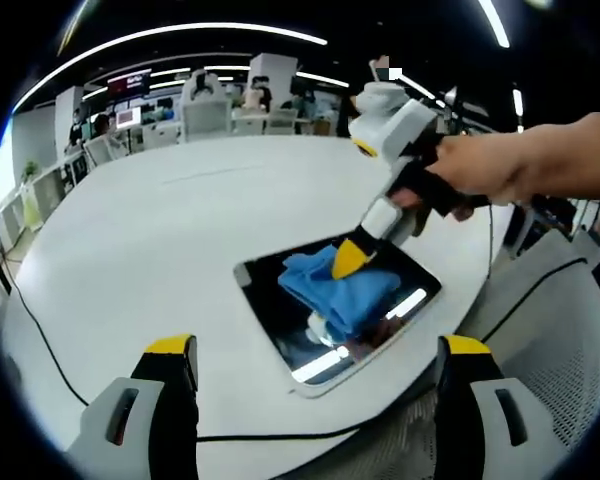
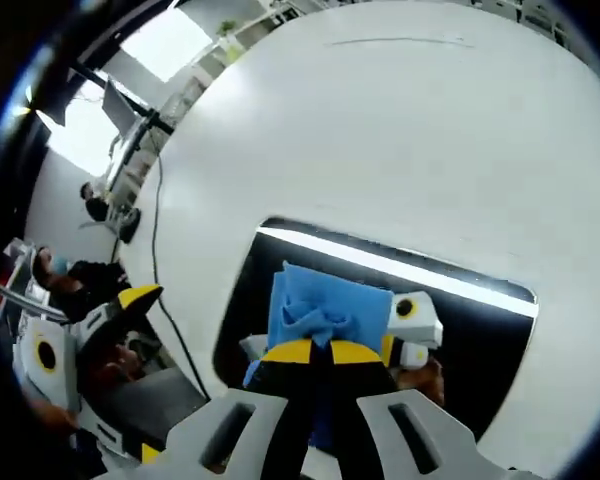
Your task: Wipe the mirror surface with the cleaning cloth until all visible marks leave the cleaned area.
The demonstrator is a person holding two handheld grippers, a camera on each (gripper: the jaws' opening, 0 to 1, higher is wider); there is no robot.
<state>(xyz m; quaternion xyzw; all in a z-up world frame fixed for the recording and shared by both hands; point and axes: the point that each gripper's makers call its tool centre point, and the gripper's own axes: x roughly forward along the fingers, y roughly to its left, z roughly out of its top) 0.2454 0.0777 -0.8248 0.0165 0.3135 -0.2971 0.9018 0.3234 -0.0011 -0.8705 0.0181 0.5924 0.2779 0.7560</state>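
Right gripper (image 2: 310, 352) clamped on blue cloth (image 2: 325, 305) — mirror (image 2: 480, 340) directly beneath. Left gripper (image 1: 315, 375) spread wide, holding nothing — mirror ahead.

A mirror (image 1: 325, 325) lies flat on a table (image 1: 170, 230) near its edge, a cloth (image 1: 345, 290) resting on the glass. The right gripper (image 1: 348, 262) presses down onto the cloth from above, while the left gripper (image 1: 315, 375) hovers off the table's edge, before the mirror. Chairs (image 1: 205, 110) stand behind the table.

Blue cloth (image 2: 325, 305), dark mirror (image 1: 280, 295), white table (image 1: 170, 230), yellow-tipped right claw (image 2: 311, 352)
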